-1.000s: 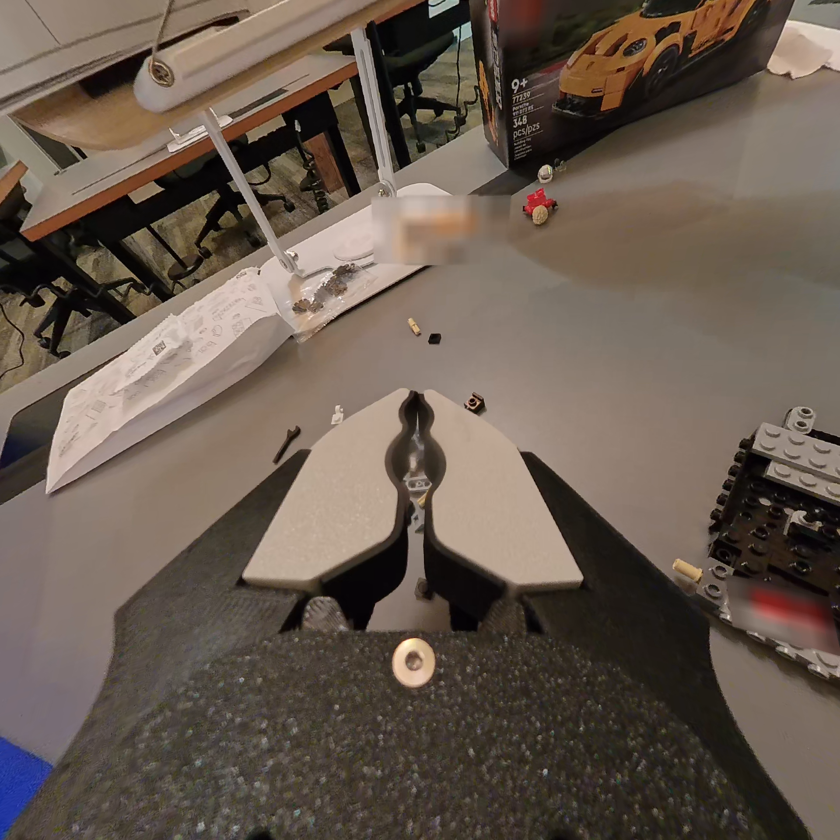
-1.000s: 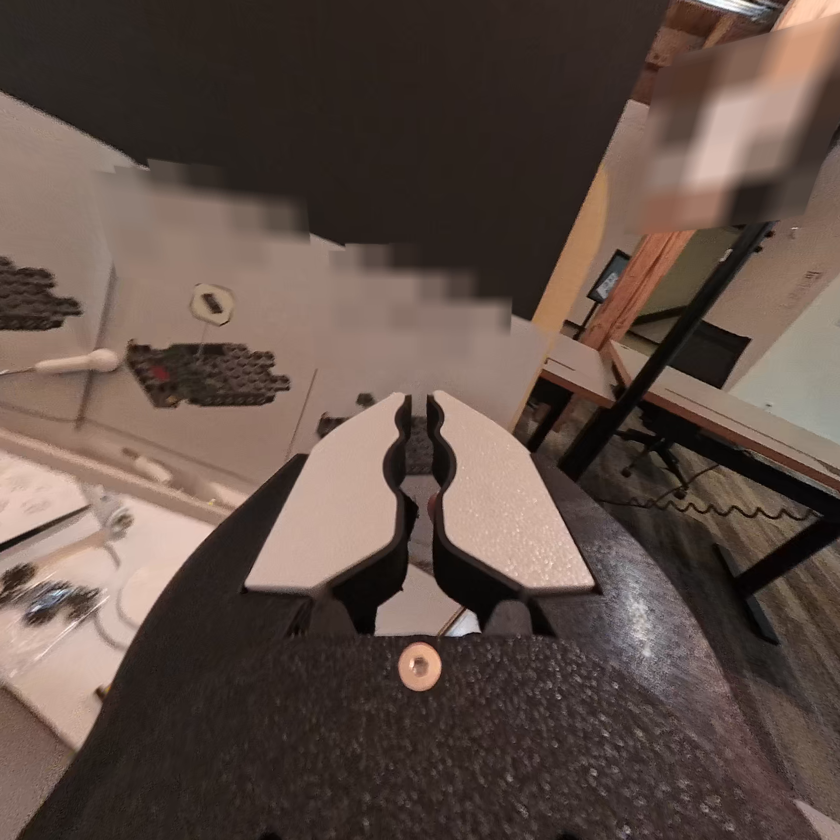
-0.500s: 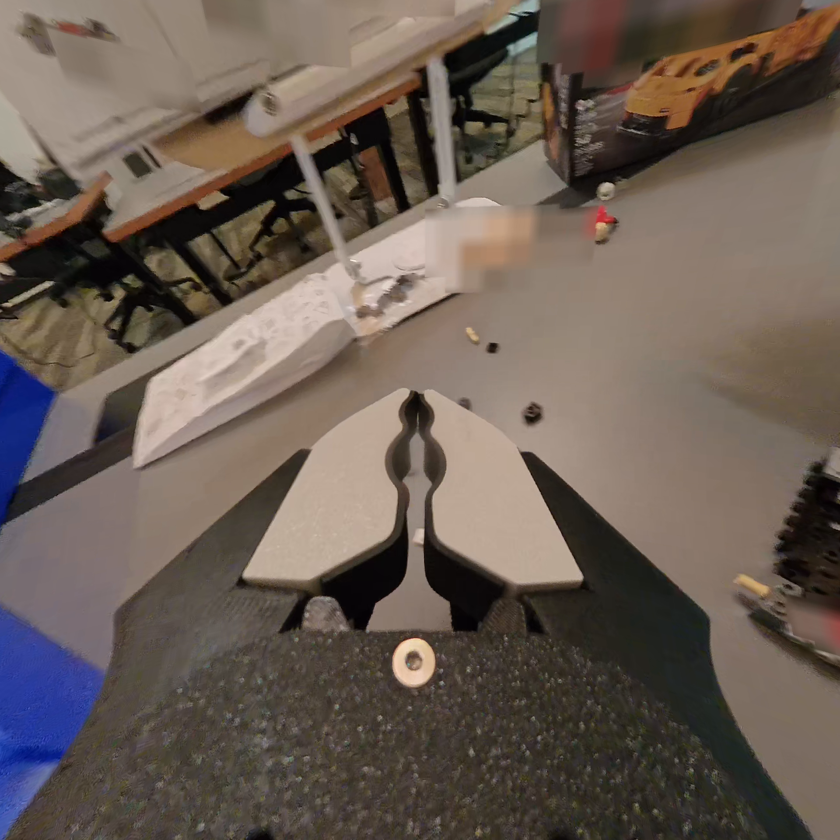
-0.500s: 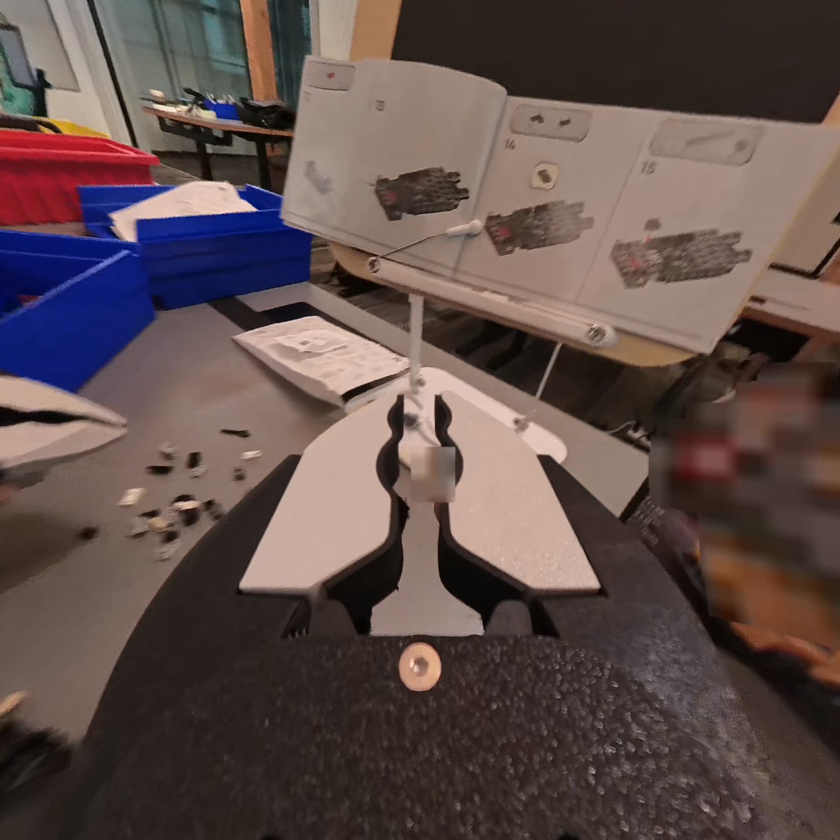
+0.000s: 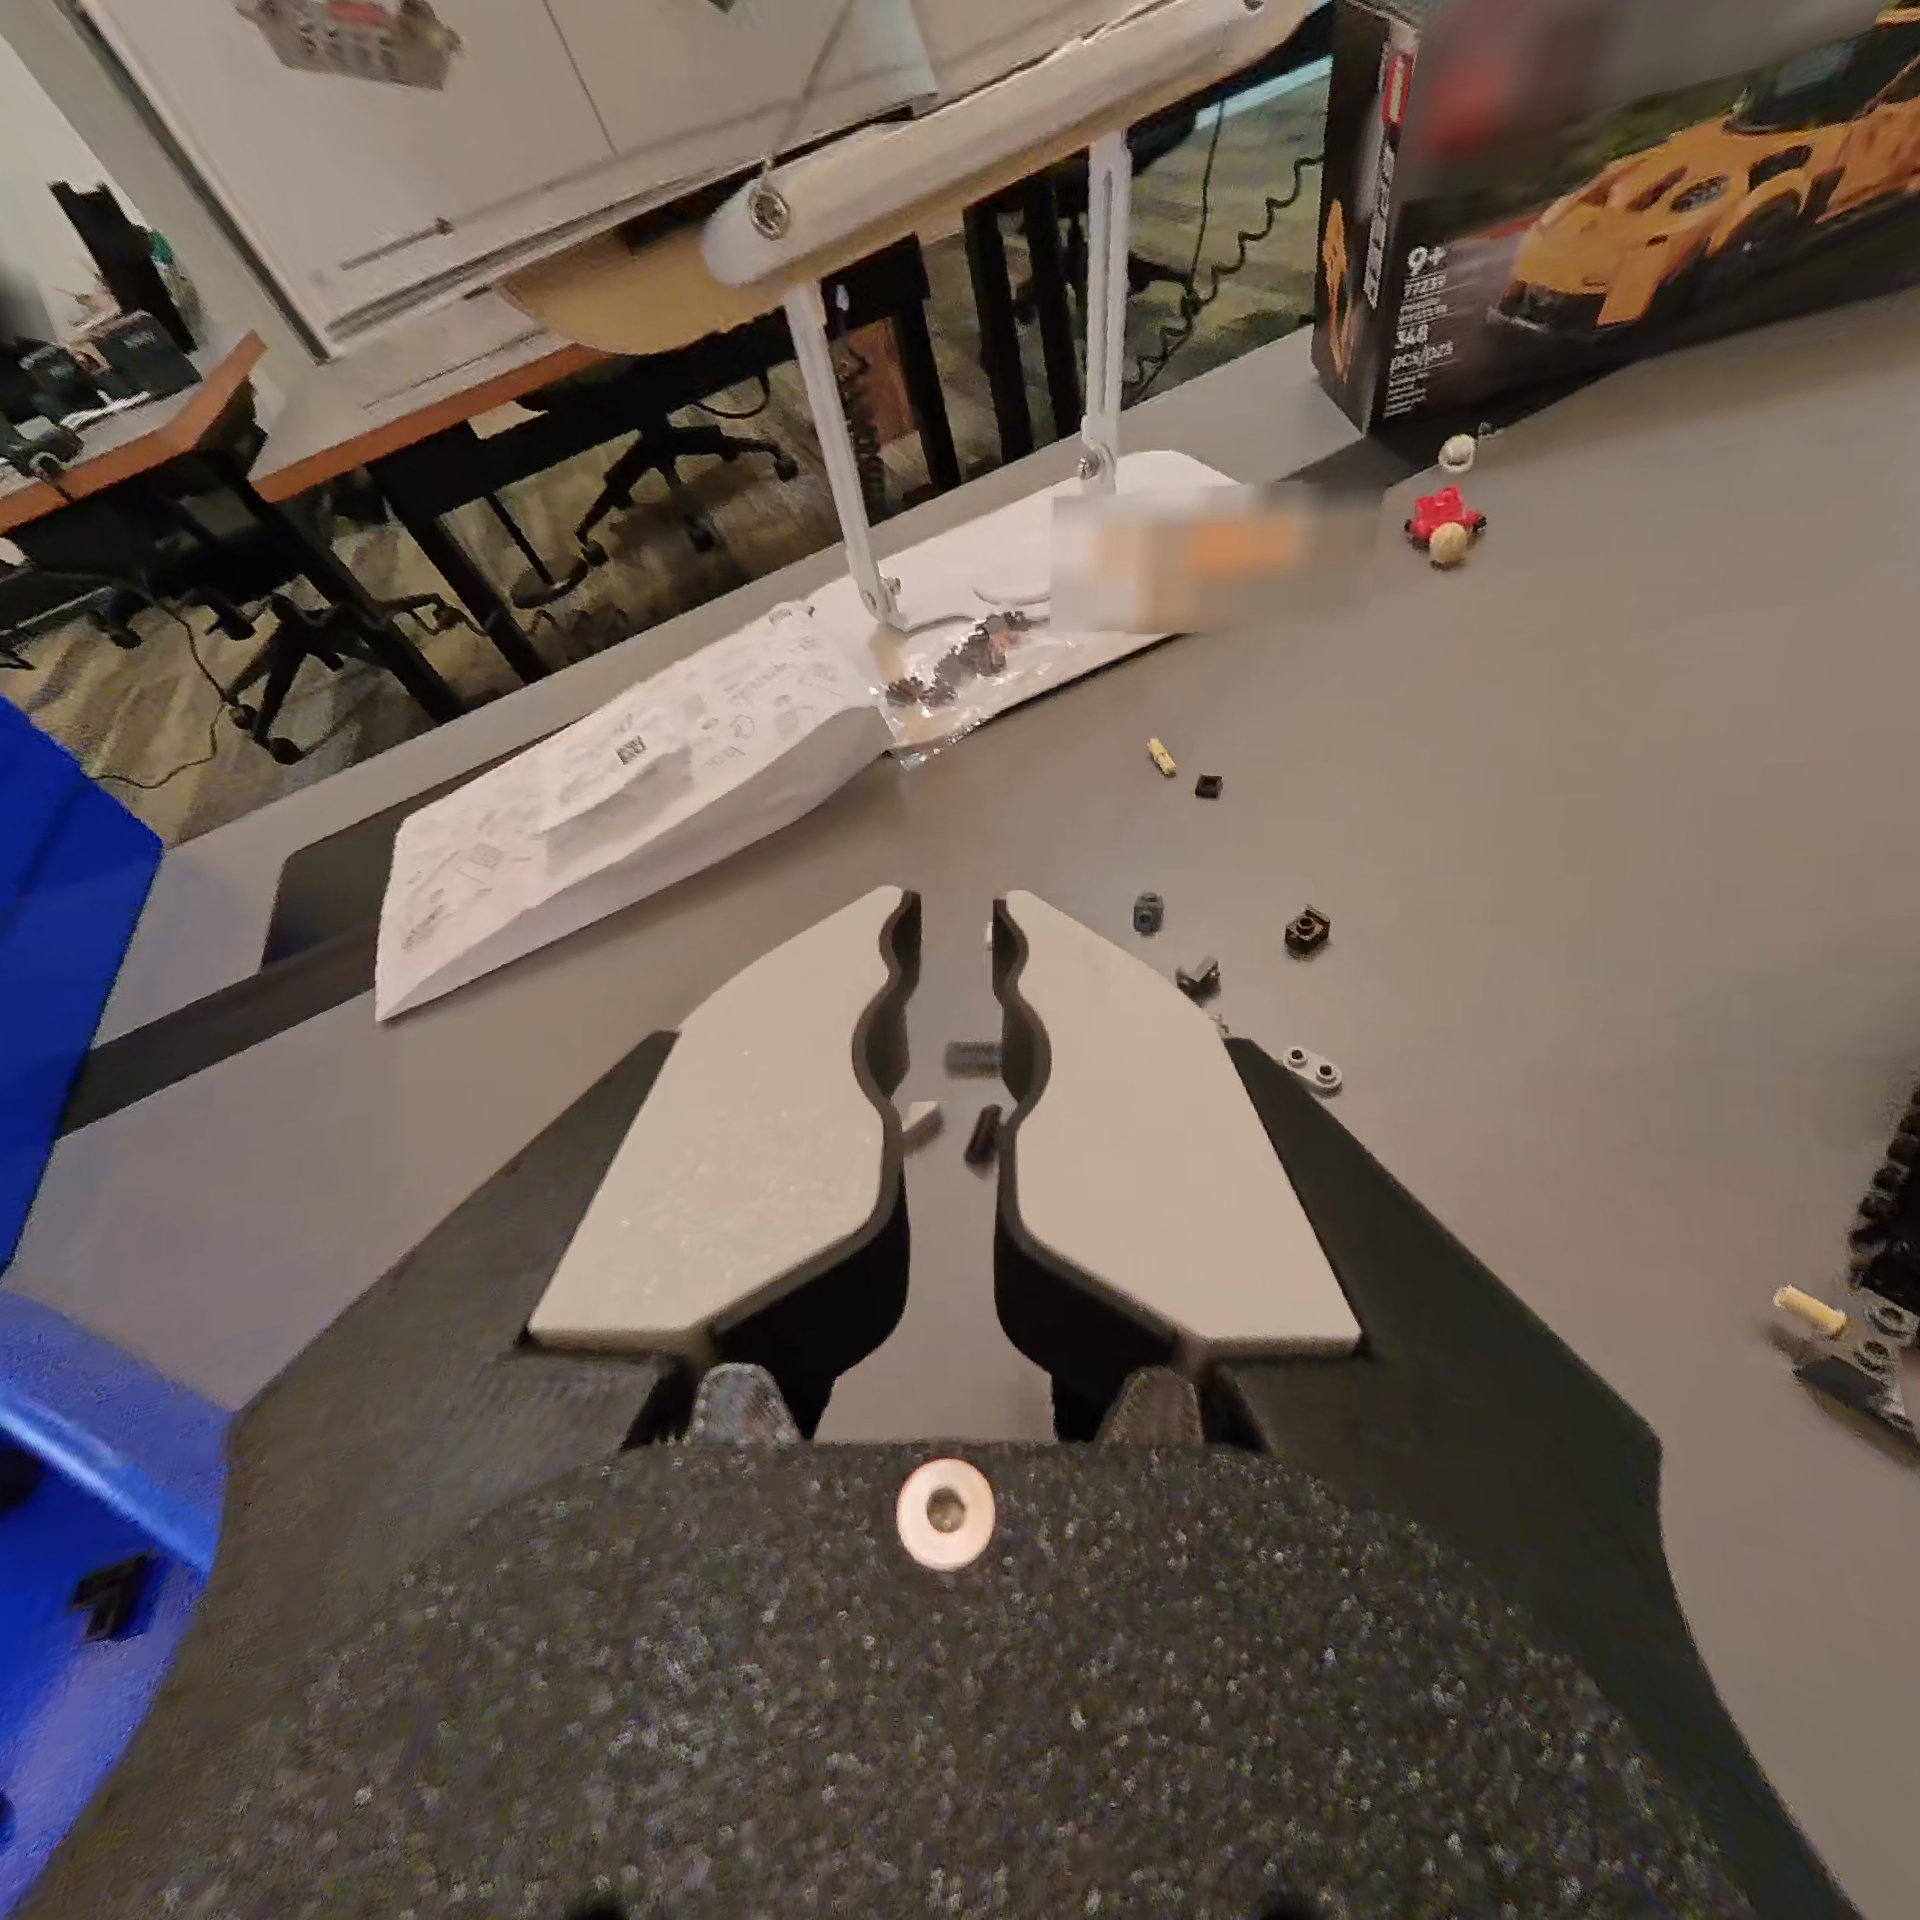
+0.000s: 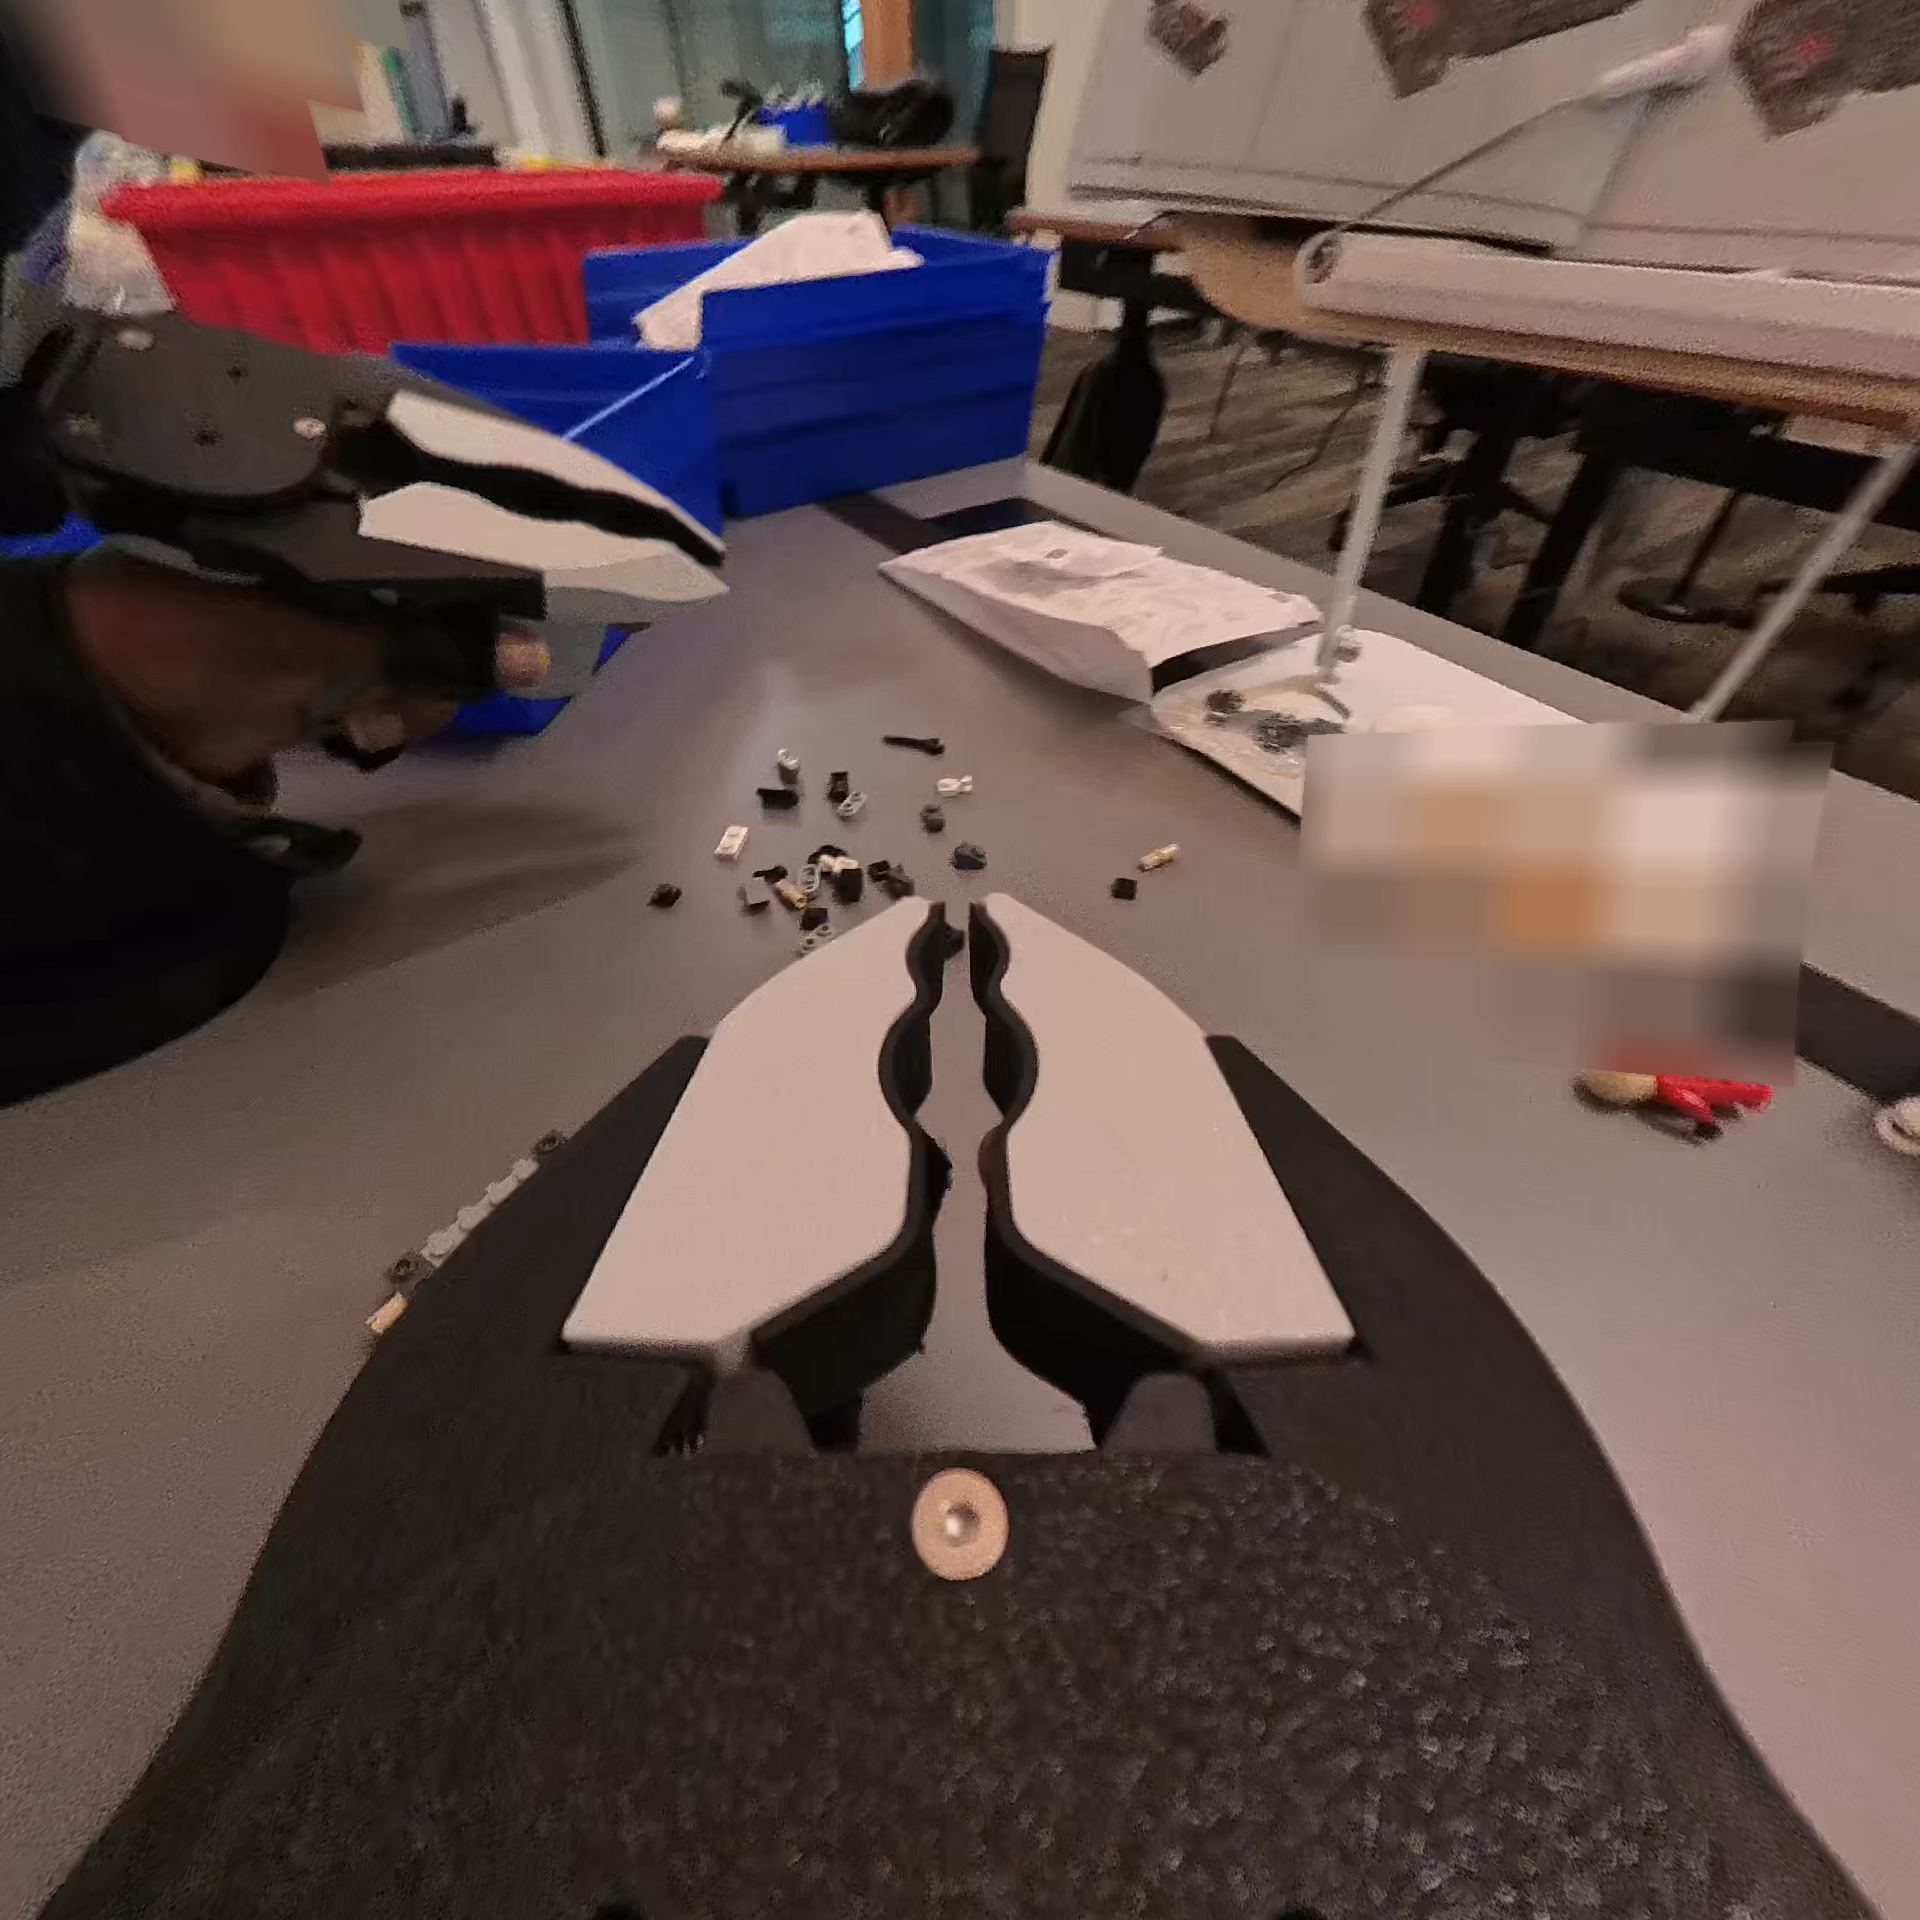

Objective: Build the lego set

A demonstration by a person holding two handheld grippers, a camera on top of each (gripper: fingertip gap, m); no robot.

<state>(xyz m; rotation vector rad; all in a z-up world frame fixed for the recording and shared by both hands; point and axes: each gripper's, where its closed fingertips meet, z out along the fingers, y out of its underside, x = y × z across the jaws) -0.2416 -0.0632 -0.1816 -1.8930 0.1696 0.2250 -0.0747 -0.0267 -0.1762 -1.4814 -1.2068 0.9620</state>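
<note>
Lego pieces (image 6: pixel 831 862) scattered loose on grey table (image 5: pixel 1558 831), at 12 o'clock from right gripper (image 6: pixel 954 914), fingers slightly parted, empty. Left gripper (image 5: pixel 954 914) above pieces, fingers spread, empty. Part-built base (image 5: pixel 1886 1247) at 3 o'clock. Booklet (image 5: pixel 623 790) beyond; box (image 5: pixel 1621 208) at 1 o'clock.

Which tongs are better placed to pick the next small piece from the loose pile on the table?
Left, probably. The left tongs are open right over the loose pieces, which show between their tips. The right tongs are nearly closed and sit short of the pile.
</note>
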